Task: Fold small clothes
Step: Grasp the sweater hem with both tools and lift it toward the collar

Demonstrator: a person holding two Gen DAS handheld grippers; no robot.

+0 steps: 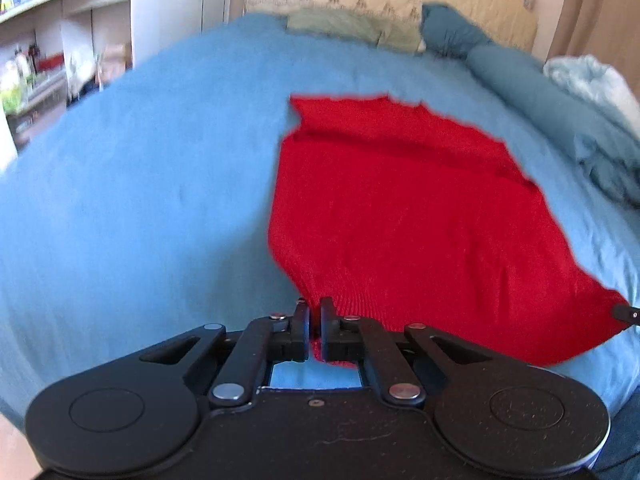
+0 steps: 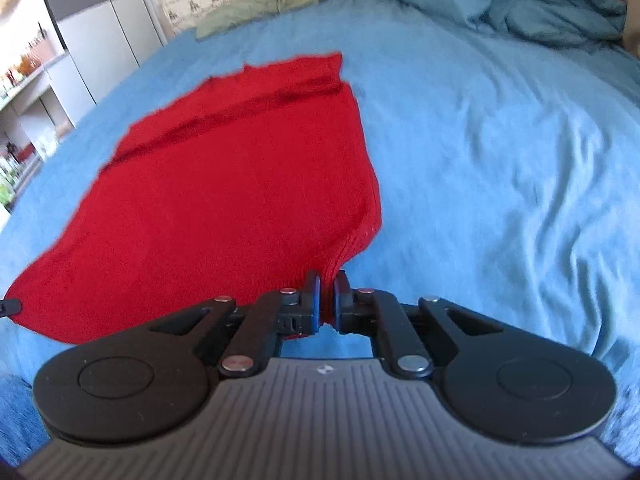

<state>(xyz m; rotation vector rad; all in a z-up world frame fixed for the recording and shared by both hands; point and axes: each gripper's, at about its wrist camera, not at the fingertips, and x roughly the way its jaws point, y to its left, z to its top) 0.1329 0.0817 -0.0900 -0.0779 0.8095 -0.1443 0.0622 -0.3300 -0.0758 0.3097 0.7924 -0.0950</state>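
Observation:
A red knitted garment (image 1: 404,208) lies spread on the blue bed sheet (image 1: 140,200), its far end folded over in a band. My left gripper (image 1: 315,308) is shut on its near left corner. My right gripper (image 2: 328,284) is shut on the near right corner of the red garment (image 2: 224,184), where the ribbed hem bunches between the fingers. The near edge is stretched between the two grippers. The right gripper's tip shows at the right edge of the left wrist view (image 1: 626,314), and the left gripper's tip shows at the left edge of the right wrist view (image 2: 9,306).
Pillows and a green cushion (image 1: 340,24) lie at the head of the bed. A rumpled blue duvet (image 2: 532,4) and a pale blanket (image 1: 592,80) lie along the right side. Shelves (image 1: 44,64) stand to the left of the bed.

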